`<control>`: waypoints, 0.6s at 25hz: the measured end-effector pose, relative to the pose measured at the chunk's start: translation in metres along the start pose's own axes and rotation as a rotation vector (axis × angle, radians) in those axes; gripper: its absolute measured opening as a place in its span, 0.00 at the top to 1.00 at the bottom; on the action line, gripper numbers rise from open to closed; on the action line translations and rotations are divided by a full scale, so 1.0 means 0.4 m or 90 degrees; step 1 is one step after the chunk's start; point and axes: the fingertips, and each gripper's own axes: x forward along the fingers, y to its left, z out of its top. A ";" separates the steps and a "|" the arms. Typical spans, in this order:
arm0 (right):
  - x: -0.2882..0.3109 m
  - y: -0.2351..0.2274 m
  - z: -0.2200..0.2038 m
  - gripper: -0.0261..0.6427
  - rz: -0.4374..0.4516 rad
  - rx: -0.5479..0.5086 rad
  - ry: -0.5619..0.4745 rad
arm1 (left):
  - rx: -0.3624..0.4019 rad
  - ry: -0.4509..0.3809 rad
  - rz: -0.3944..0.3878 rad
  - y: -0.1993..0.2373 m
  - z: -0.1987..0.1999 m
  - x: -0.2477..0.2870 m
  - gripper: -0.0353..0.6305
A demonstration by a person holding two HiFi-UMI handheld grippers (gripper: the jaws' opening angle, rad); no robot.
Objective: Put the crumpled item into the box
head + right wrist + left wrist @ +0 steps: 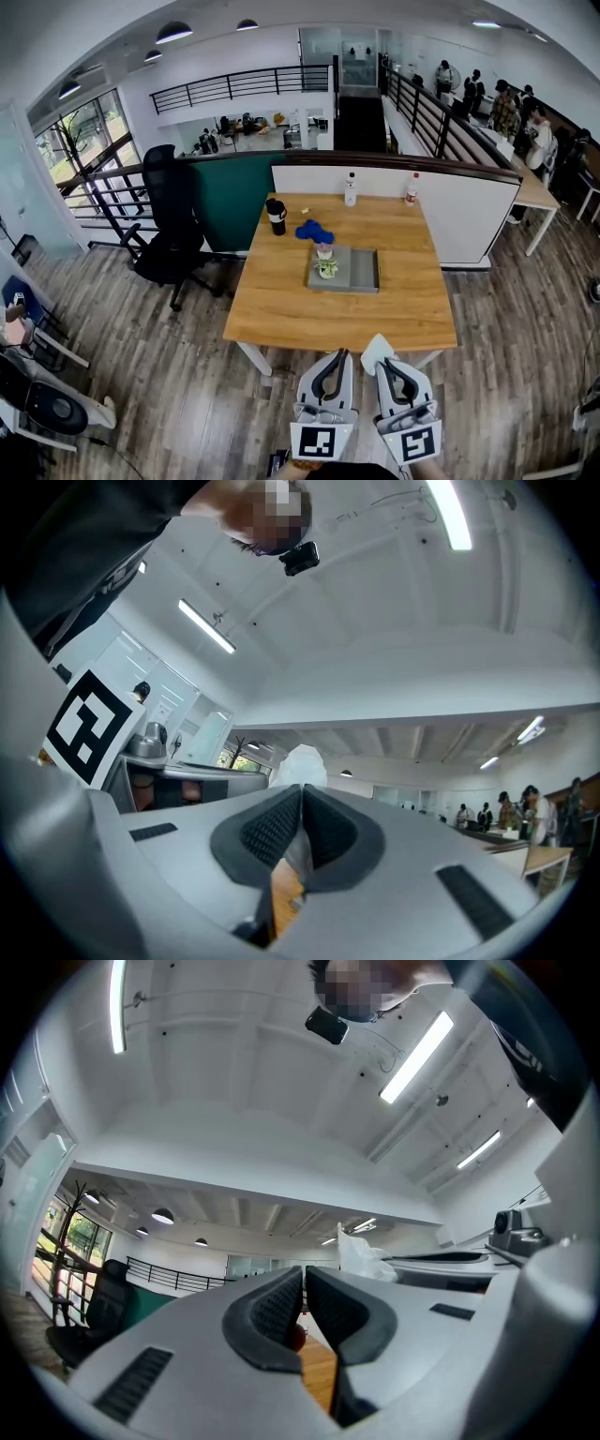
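A white crumpled item (374, 351) sticks up from the tips of my right gripper (383, 364), which is shut on it. In the right gripper view the item (302, 764) bulges out past the closed pads. My left gripper (337, 357) hangs beside it, shut with nothing held. The left gripper view shows its pads (281, 1305) nearly touching and the white item (362, 1253) off to the right. Both grippers are in front of the wooden table (281, 319), well short of it. A grey open box (364, 273) lies at the table's middle.
A small potted plant (326, 268) and a pale cup (323, 250) stand at the box's left side. A blue crumpled thing (314, 231), a black cup (276, 216) and two bottles (351, 189) stand further back. A black office chair (171, 230) is left of the table. People stand at the far right.
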 end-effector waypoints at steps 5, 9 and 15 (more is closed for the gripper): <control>0.039 0.039 -0.002 0.94 0.020 -0.002 0.003 | -0.037 0.000 0.005 0.048 -0.012 0.000 0.90; 0.064 0.049 -0.025 0.94 0.018 0.006 0.015 | -0.040 -0.003 -0.006 0.073 -0.023 0.013 0.90; 0.118 0.046 -0.053 0.94 0.002 0.017 0.009 | -0.052 -0.003 -0.024 0.118 -0.046 0.045 0.90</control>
